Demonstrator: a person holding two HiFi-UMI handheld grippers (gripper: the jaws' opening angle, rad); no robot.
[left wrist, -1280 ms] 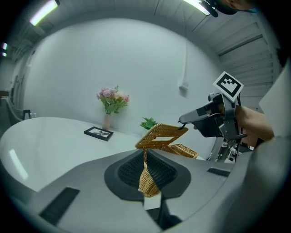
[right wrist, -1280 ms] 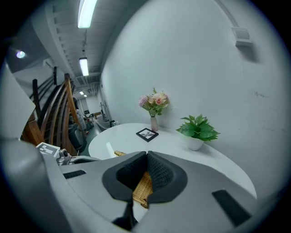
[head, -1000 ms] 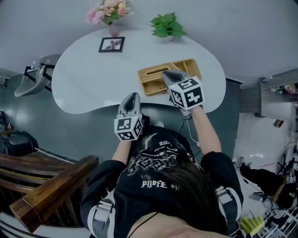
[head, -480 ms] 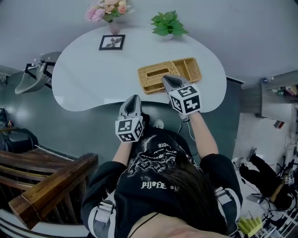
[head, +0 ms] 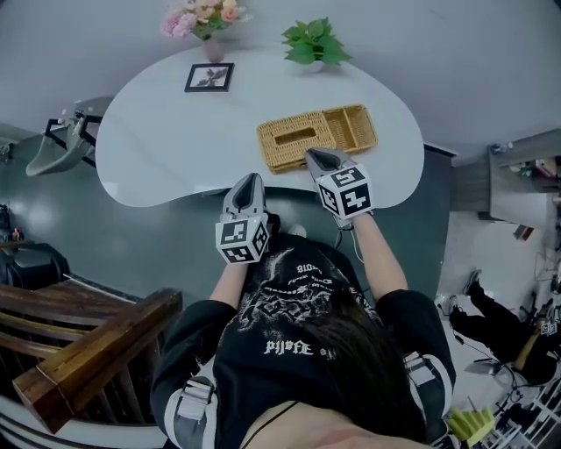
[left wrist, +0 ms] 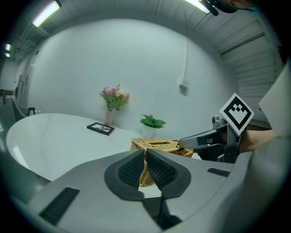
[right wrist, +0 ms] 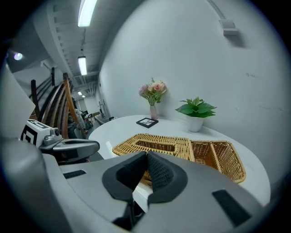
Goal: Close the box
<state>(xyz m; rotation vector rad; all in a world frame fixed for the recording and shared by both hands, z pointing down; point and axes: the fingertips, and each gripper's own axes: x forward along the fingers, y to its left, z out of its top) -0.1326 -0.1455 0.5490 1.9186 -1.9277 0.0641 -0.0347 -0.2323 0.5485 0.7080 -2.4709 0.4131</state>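
A woven wicker box lies on the white table. Its left part has a flat top with a slot, and its right part is open with a divider inside. My right gripper is shut and empty, its tip at the box's near edge. My left gripper is also shut and empty, at the table's near edge, left of the box. In the left gripper view the box stands just beyond the shut jaws. In the right gripper view the box fills the middle, with the left gripper at the left.
At the table's far side stand a framed picture, a vase of flowers and a potted plant. A chair sits at the table's left end. A wooden railing is at the lower left.
My right gripper has drawn back from over the box toward the person, to the box's near edge. The left gripper has hardly moved.
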